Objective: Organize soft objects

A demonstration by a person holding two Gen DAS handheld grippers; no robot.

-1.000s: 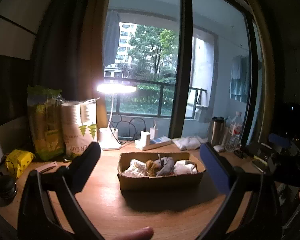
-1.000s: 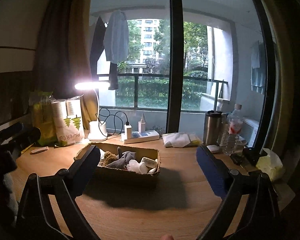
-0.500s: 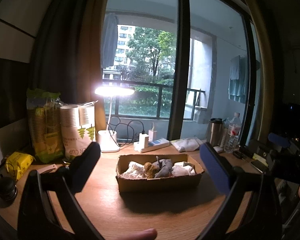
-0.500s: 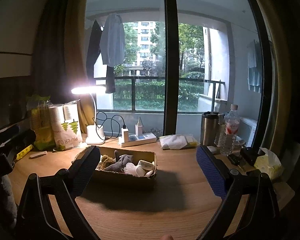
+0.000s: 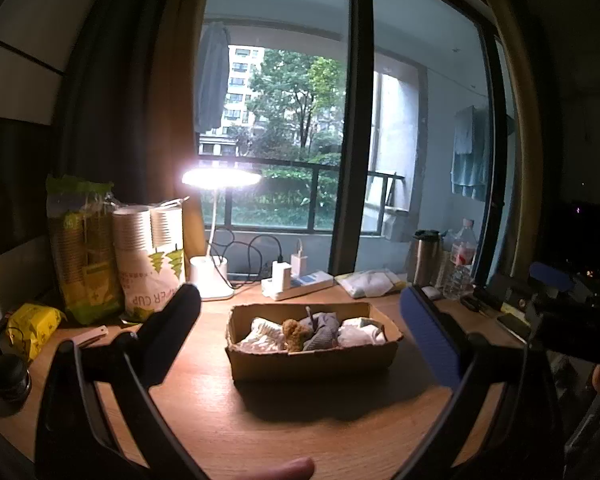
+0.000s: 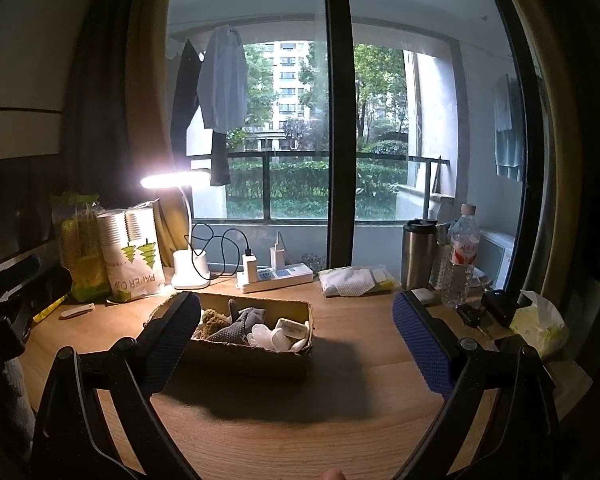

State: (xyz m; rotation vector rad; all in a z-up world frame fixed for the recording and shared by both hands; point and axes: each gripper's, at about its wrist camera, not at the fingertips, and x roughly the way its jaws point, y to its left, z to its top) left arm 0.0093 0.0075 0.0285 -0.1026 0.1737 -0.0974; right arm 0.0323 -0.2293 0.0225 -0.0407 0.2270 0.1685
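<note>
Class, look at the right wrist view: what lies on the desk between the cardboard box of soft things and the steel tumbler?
In the right wrist view, bare wooden desk separates the cardboard box from the steel tumbler; only a white cloth bundle lies near that stretch, toward the window.

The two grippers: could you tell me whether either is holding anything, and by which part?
Nothing is held. The left gripper and right gripper are both open and empty, short of the cardboard box of soft items.
</note>
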